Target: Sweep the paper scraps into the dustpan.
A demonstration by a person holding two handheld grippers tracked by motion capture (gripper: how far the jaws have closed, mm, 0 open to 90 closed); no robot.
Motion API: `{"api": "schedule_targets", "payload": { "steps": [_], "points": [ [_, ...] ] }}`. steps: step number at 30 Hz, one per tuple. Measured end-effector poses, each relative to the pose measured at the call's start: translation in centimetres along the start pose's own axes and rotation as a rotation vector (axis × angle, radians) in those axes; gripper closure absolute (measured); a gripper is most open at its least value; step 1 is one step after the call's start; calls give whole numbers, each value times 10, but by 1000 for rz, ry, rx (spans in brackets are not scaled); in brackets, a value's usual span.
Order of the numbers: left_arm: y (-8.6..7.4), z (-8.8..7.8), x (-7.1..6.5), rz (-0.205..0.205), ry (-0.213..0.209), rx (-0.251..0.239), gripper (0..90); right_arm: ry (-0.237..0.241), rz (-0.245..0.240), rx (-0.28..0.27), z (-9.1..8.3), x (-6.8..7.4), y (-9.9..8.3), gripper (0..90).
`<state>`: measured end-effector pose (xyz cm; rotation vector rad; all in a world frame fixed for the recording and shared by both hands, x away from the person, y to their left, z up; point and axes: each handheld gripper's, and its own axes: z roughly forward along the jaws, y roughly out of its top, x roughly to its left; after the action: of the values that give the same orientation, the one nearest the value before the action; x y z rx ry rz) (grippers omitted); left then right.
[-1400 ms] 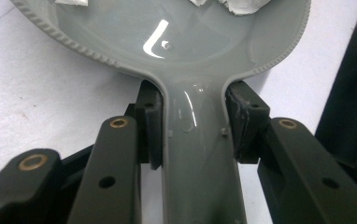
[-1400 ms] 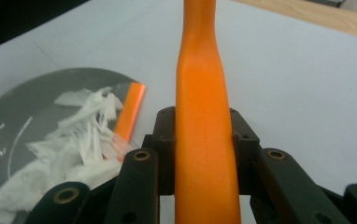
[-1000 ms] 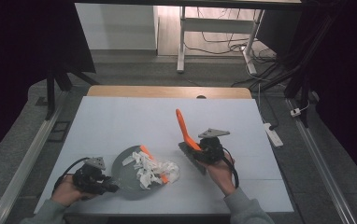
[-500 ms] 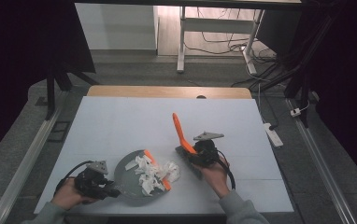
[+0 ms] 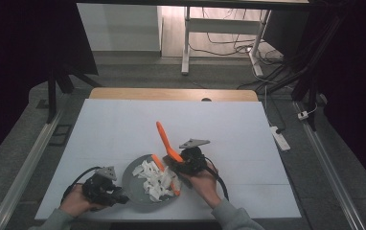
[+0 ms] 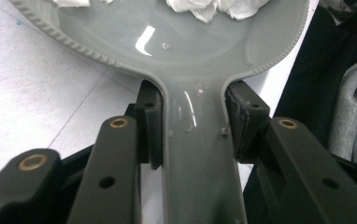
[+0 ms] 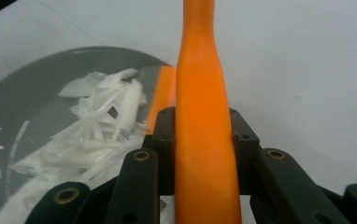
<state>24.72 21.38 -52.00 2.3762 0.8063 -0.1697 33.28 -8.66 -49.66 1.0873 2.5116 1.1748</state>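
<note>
A grey pan (image 5: 134, 191) lies near the table's front edge, holding several white shreds (image 5: 153, 178). My left gripper (image 5: 115, 192) is shut on the pan's handle (image 6: 194, 140), its pads pressing both sides, with the pan's bowl (image 6: 167, 42) just beyond. My right gripper (image 5: 181, 162) is shut on an orange spatula (image 5: 163, 136) whose handle (image 7: 202, 116) slants up and away. The spatula's blade (image 7: 165, 91) rests inside the pan (image 7: 36, 74) along its right side, against the white shreds (image 7: 97, 121).
The white table top (image 5: 123, 129) stretches wide behind the pan, ending in a wooden strip (image 5: 171, 94) at the back. A white power strip (image 5: 280, 136) lies on the floor off the table's right edge. Cables trail from both grippers.
My right gripper has carried the spatula leftward and slightly down, bringing its blade in at the pan's right side among the shreds. The left gripper and the pan have stayed put.
</note>
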Motion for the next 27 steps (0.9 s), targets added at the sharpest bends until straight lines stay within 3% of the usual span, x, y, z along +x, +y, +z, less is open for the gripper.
{"api": "schedule_targets", "payload": {
  "steps": [10, 13, 16, 27],
  "points": [
    [3, 6, -2, -12, 7, -19, 612, 43, -30, -33, 8, 31, 6, 701],
    [3, 7, -2, -13, 6, -25, 613, 86, -56, -42, 8, 43, 8, 701],
    [2, 7, -1, -14, 8, -33, 613, 96, -94, -59, 5, 51, 11, 701],
    [0, 5, 1, -22, 36, -73, 612, 53, -42, -143, -23, 20, 19, 701]
  ]
}}
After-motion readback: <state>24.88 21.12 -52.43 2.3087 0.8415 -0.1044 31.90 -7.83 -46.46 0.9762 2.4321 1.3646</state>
